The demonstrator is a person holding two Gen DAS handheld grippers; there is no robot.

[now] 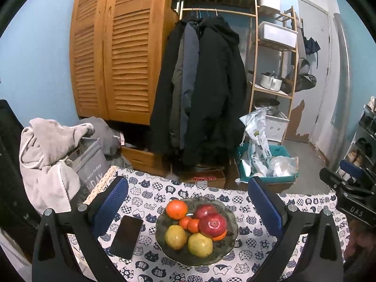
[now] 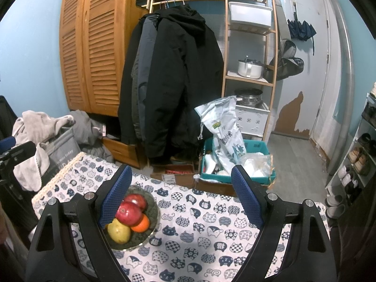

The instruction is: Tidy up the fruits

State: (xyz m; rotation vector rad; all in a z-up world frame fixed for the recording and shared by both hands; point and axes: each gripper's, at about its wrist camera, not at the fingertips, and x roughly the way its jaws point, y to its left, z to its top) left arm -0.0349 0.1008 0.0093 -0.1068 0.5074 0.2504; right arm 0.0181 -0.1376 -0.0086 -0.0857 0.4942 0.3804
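The left gripper (image 1: 188,208) hangs above the counter (image 1: 258,246) with its blue pads (image 1: 110,202) spread wide and nothing between them; in its own view the glass bowl (image 1: 231,232) of fruit sits just in the gap, lower down. The right gripper (image 2: 179,196) is also spread and empty, over a bare part of the patterned cloth, and the same bowl is at its left side, partly hidden behind its left finger.

All the fruits are in the bowl, heaped: a red apple (image 1: 212,224) lies on top of a small orange, a second red one (image 1: 205,210) behind it, a big orange (image 1: 176,209) at the far rim, two small ones in the middle, and two yellow-green fruits (image 1: 175,236) in front (pears or guavas, I cannot tell).

I think the main risk is the heap itself. If one fruit from below is pulled out, the top apple can roll and fall over the low rim. The round, smooth skins may also slip out from between the pads when the grip is off centre. A dark phone (image 1: 127,237) lies just beside the bowl on the left, so a low approach of the left gripper could push it, or a rolling fruit could hit it. The bowl looks like glass; a finger knocking the rim may slide it on the cloth.
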